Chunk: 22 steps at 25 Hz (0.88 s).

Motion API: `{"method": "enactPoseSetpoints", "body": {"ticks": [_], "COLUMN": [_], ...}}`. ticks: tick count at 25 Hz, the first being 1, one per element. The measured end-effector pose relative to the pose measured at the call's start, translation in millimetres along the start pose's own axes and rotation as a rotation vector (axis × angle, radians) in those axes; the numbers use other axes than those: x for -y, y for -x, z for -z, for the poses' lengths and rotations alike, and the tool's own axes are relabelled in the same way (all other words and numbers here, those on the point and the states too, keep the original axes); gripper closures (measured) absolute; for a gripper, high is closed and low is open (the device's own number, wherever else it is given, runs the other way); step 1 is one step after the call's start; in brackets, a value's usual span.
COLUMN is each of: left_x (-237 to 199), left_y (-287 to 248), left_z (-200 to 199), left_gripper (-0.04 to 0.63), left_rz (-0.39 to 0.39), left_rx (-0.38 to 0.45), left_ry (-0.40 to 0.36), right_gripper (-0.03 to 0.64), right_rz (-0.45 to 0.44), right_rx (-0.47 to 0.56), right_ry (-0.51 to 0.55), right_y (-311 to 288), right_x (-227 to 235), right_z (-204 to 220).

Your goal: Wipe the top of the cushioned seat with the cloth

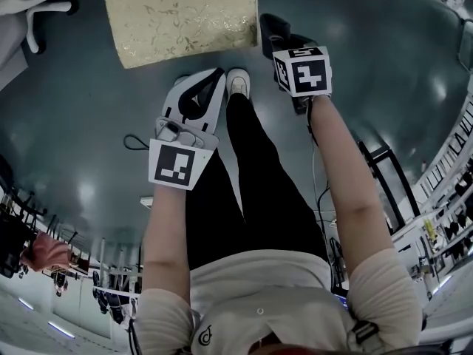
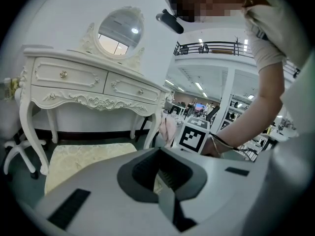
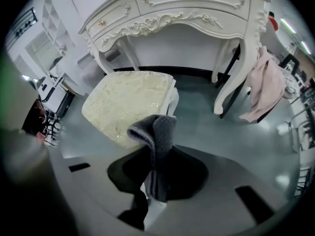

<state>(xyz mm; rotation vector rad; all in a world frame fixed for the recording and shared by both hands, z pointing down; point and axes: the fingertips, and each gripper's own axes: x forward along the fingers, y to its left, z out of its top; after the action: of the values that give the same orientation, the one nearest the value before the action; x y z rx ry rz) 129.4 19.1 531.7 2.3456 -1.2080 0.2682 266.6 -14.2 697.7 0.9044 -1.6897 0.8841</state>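
Two grippers hang short of the seat at twelve o'clock, the right gripper clamped on the folded grey cloth and the left gripper closed on nothing, so lowering the cloth flat and sweeping edge to edge looks best.

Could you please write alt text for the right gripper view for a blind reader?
The right gripper is shut on a folded grey cloth. Beyond it, a cream cushioned seat stands on a grey floor before a white carved dressing table; a pink garment hangs by one of its legs.
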Motion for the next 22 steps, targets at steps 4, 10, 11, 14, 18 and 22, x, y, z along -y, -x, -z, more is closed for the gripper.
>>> {"method": "enactPoseSetpoints", "body": {"ticks": [4,10,11,14,18,22], "left_x": [-5.8,-10.4,-10.2,-14.3,-29.0,-39.4], "left_y": [12.6,47.1,53.5,70.7,95.8,126.3], "left_z": [-22.9,-82.7,-93.3,-120.6,-156.5,-205.0], "left_gripper": [0.581,0.581,0.581,0.581,0.581,0.581], "left_rz": [-0.015,0.004,0.010,0.007,-0.029,-0.062], "left_rx": [0.035,0.100,0.110,0.130,0.168,0.231], "left_ry": [0.022,-0.036,-0.052,-0.092,-0.101,-0.127], "right_gripper": [0.537,0.535,0.535,0.535,0.534,0.534], "right_rz": [-0.019,-0.026,-0.027,-0.026,-0.057,-0.055], "right_rx": [0.075,0.228,0.266,0.378,0.536,0.678], "right_ry": [0.035,0.097,0.100,0.110,0.130,0.226], "right_y": [25.4,80.5,93.8,134.5,192.4,256.1], "right_x": [-16.5,-52.7,-60.6,-85.5,-124.4,-157.5], "right_z": [-24.5,-78.0,-87.8,-115.6,-148.6,-179.6]}}
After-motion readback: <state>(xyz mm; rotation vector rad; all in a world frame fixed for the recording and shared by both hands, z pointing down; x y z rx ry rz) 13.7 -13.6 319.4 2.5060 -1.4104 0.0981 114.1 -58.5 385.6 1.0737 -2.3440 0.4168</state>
